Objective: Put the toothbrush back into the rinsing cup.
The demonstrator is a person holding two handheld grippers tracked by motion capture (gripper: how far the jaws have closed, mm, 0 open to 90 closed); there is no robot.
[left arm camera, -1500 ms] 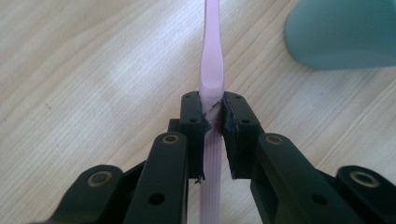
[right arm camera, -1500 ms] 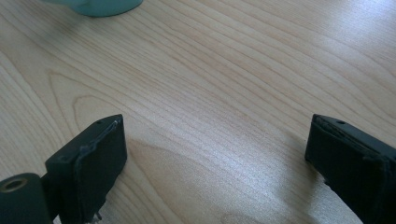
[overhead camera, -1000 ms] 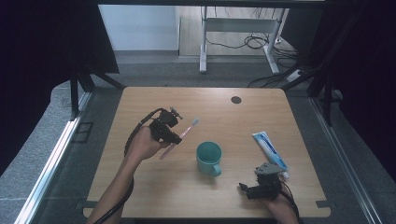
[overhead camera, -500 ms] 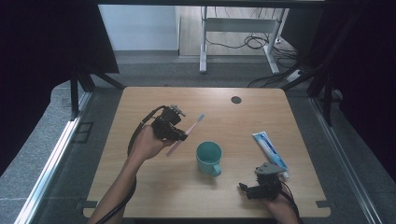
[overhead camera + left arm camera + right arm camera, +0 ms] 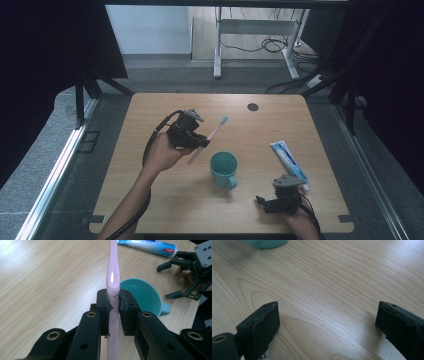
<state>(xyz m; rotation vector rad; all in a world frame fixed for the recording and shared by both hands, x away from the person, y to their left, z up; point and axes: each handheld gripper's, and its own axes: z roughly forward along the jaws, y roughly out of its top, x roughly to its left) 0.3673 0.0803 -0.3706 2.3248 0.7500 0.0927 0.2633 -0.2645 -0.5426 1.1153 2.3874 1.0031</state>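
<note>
Lifting higher now, the left gripper (image 5: pixel 113 308) is carrying the clamped pink toothbrush (image 5: pixel 210 137) up off the table, closing on the teal cup (image 5: pixel 223 169), probably its destination; the right gripper (image 5: pixel 278 199) is resting wide open, empty.

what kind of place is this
Likely a lab recording bay, not a bathroom: a bare light wooden table ringed by black curtains, with loose black cables on the grey floor behind.

Above a wooden counter (image 5: pixel 150 210), the left tool (image 5: pixel 201 142) grips a pink toothbrush (image 5: pixel 209 138) mid-handle, bristles angled away; a teal mug (image 5: pixel 224 169) stands just beside it, while the right tool (image 5: pixel 261 202) rests near a toothpaste tube (image 5: pixel 288 158).
</note>
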